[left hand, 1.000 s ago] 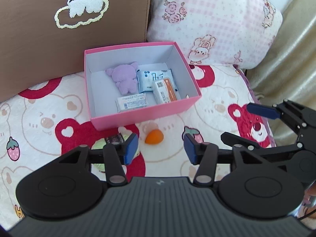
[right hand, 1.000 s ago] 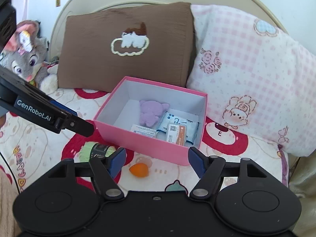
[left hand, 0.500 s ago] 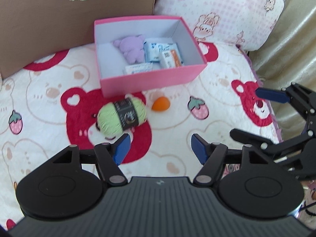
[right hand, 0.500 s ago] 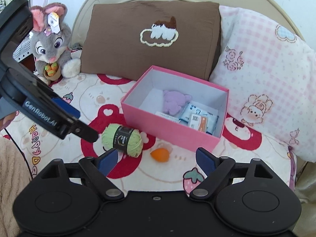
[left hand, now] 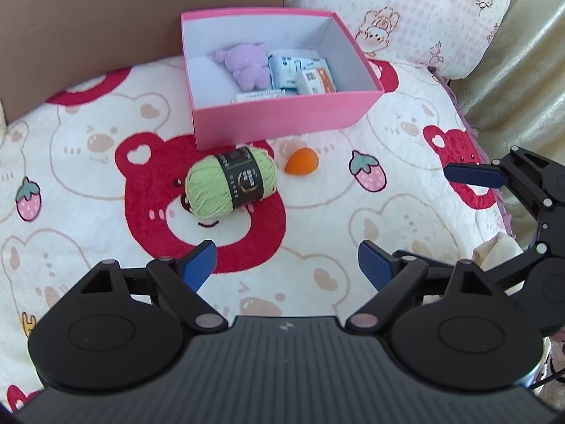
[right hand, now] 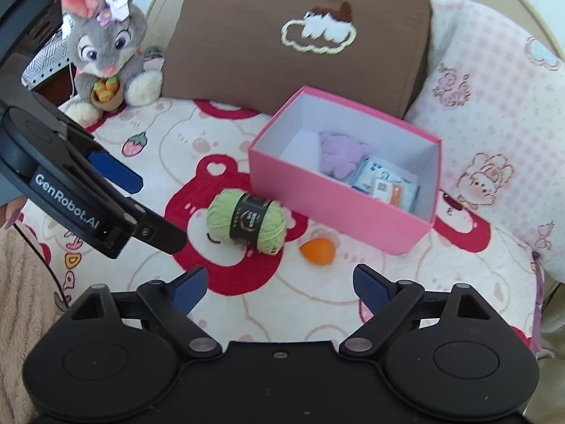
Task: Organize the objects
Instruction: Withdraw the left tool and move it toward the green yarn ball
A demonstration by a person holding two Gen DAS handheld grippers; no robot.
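A pink box sits on the bear-print bedspread and holds a purple plush and several small packets. A green yarn ball with a black label and an orange egg-shaped sponge lie just in front of the box. My left gripper is open and empty, a little short of the yarn. My right gripper is open and empty, near the sponge; it also shows at the right of the left wrist view.
A brown pillow and a pink checked pillow stand behind the box. A grey plush rabbit sits at the back left. The bed's right edge drops to a beige curtain.
Both grippers have pulled back and up from the box, so the yarn ball and sponge now show in full. Both jaws have opened wider. Nothing was picked up.
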